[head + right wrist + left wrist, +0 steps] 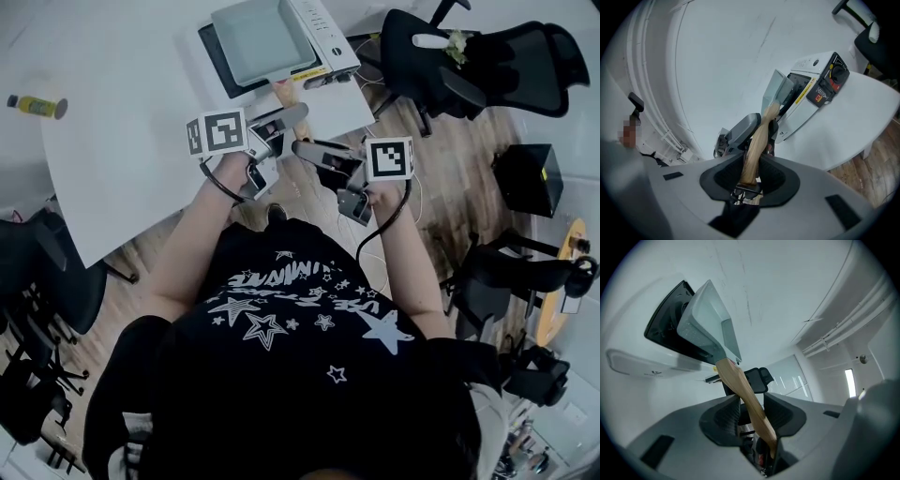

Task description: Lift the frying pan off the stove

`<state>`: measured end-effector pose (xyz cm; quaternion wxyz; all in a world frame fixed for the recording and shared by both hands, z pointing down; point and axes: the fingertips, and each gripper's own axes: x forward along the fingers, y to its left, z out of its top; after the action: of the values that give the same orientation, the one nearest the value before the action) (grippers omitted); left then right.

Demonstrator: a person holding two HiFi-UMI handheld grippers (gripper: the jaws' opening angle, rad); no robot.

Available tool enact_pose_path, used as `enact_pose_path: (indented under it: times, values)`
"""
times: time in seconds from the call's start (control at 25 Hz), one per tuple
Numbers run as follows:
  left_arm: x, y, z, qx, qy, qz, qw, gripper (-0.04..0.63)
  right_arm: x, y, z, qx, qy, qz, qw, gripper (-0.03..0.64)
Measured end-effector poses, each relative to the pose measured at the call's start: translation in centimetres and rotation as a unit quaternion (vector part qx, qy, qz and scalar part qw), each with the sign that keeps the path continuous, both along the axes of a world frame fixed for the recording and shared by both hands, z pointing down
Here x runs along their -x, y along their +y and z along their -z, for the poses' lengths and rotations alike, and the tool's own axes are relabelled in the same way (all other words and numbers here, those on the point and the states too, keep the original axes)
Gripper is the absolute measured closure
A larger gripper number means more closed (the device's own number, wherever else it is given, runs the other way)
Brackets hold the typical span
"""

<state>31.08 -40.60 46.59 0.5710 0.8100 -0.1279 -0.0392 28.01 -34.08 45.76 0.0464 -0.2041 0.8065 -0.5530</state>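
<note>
Pan [258, 37], square and grey-green, sits over the black top of a white stove [330, 36] at the far edge of a white table [122, 131]. I cannot tell whether it rests there or hangs clear. The floor [450, 164] is wood planks.

Both arms reach forward from the chest, side by side. The left gripper [286, 117] pinches the wooden handle [281, 92] partway along, and the handle runs aslant between its jaws. The right gripper [309, 150] pinches the handle's free end, just behind the left one, with its pads tight on both sides.

A yellow bottle [37, 106] lies on the table well to the left. Black chairs [487, 56] stand at the right and the near left.
</note>
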Motion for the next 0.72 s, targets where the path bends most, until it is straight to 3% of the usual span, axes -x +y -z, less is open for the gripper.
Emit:
enact_pose_path:
  times: [0.4,0.72]
  values:
    - [4.2,1.5,3.2,-0.048,-0.006,-0.044,0.9979,0.434,5.0,1.2,2.6,-0.021,-0.016,-0.031,0.999,0.525]
    - [7.8,3.9,4.5,-0.073,0.011,-0.068,0.995,0.434,9.1,3.4,3.5,-0.04,-0.019,-0.051,0.998,0.531]
